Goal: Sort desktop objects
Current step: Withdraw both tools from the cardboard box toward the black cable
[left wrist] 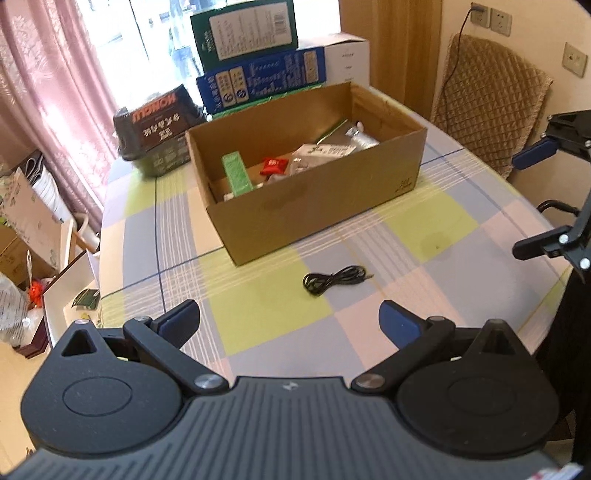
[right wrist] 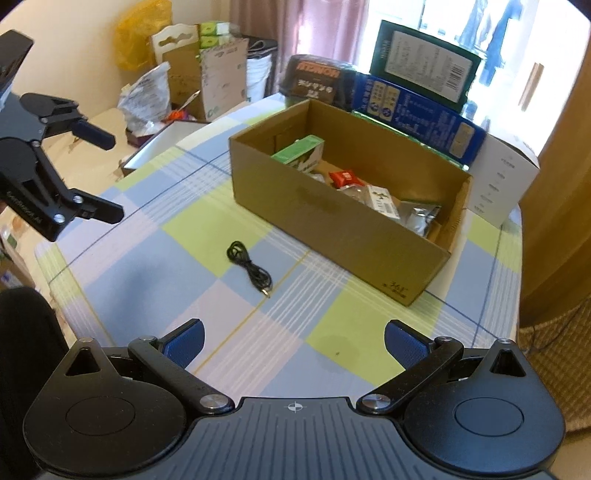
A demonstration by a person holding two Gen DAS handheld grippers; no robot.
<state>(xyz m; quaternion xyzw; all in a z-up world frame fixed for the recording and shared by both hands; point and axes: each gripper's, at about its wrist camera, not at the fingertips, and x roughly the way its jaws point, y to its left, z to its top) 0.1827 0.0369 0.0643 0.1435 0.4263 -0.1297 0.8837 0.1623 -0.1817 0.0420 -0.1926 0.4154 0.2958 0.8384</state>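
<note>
Cardboard is the material of the open box (left wrist: 314,206), which stands on the table (left wrist: 461,266) under a checked cloth of green, blue and pink squares. Inside the box lie a green carton (left wrist: 236,173), a red packet (left wrist: 274,166) and a silver pouch (right wrist: 421,218), close together.

From the left wrist view, a black cable (left wrist: 334,280) lies coiled on the cloth at about 12 o'clock from the left gripper (left wrist: 290,326), between the gripper and the box, and apart from both. The left gripper has its two blue-padded fingers spread wide, with nothing between them. At 3 o'clock in this view the right gripper shows at the edge of the frame.

From the right wrist view, the same cable is at about 11 o'clock from the right gripper (right wrist: 293,343), which is also spread wide and holds nothing. The left gripper shows at 9 o'clock.

Behind the box, at its far side, stand a blue box (left wrist: 262,79) with a dark green box (left wrist: 243,31) on top, and a dark brown package (left wrist: 159,123) beside them.
</note>
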